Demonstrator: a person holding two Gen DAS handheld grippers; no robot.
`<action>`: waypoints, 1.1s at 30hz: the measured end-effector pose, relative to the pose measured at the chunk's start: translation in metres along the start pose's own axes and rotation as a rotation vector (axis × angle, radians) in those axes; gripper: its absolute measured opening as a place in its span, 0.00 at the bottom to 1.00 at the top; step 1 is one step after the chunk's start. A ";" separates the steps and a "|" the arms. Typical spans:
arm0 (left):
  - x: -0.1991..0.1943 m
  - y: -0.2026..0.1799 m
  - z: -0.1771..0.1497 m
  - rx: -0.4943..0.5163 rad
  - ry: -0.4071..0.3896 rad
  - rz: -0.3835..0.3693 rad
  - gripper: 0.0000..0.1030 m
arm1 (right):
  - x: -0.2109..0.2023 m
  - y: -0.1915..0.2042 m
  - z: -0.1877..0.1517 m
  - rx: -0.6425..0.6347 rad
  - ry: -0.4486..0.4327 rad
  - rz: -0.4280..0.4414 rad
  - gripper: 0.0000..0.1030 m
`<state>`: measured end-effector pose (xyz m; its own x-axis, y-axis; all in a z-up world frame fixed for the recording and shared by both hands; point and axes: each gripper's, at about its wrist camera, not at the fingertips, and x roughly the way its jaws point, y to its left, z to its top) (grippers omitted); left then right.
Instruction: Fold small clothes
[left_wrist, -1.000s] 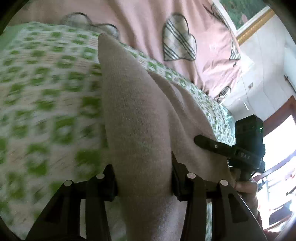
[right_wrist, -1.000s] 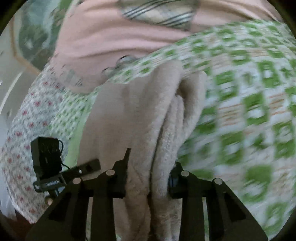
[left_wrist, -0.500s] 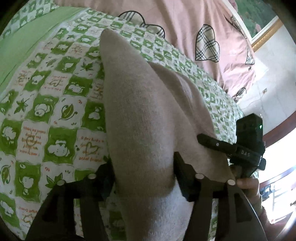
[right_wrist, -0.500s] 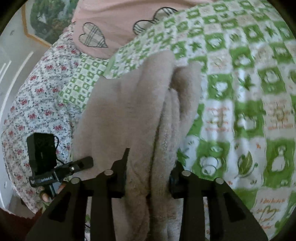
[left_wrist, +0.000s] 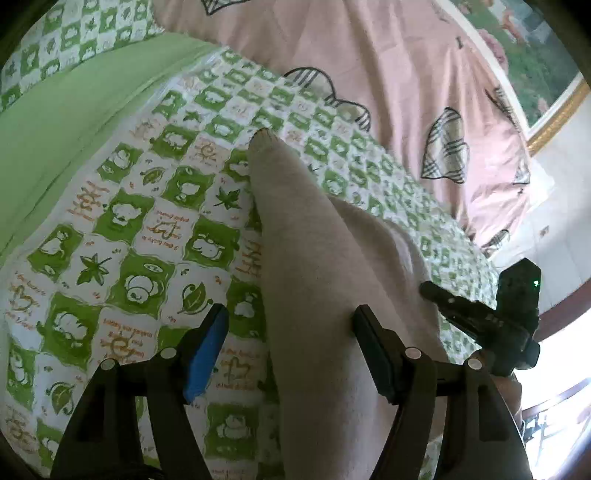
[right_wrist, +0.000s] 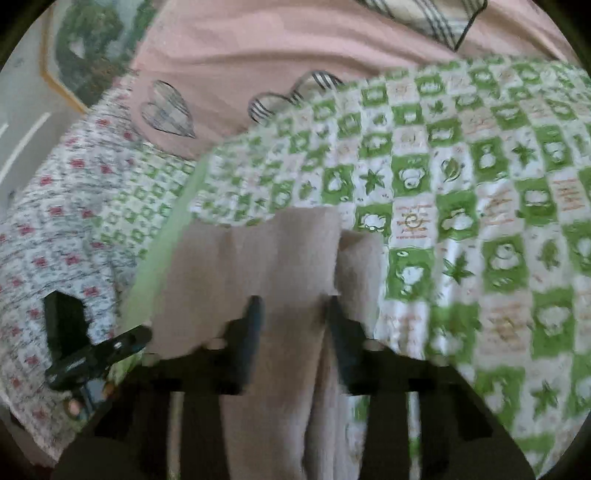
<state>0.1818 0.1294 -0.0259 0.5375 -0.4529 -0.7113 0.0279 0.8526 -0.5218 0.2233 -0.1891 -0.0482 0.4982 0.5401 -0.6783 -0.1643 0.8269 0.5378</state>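
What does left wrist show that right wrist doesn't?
Left wrist only: the left tool open, its blue pad clear of the beige garment; a plain green sheet; the right tool's body beyond the cloth.

Right wrist only: a red floral fabric; the left tool's body. The right tool is too blurred to read.

Both: beige garment, green checked bedsheet, pink heart quilt, framed picture.
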 end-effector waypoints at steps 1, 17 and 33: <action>0.003 -0.001 0.001 0.005 0.005 0.006 0.67 | 0.001 -0.001 0.000 0.002 0.004 0.002 0.14; 0.033 0.000 -0.003 0.015 0.073 0.036 0.69 | -0.008 -0.040 -0.018 0.088 -0.028 -0.003 0.10; -0.081 -0.031 -0.140 0.237 -0.009 0.074 0.67 | -0.099 -0.002 -0.121 0.036 -0.048 0.035 0.37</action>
<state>0.0196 0.1027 -0.0181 0.5527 -0.3854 -0.7389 0.1845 0.9212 -0.3424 0.0710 -0.2251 -0.0430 0.5333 0.5598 -0.6342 -0.1522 0.8010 0.5790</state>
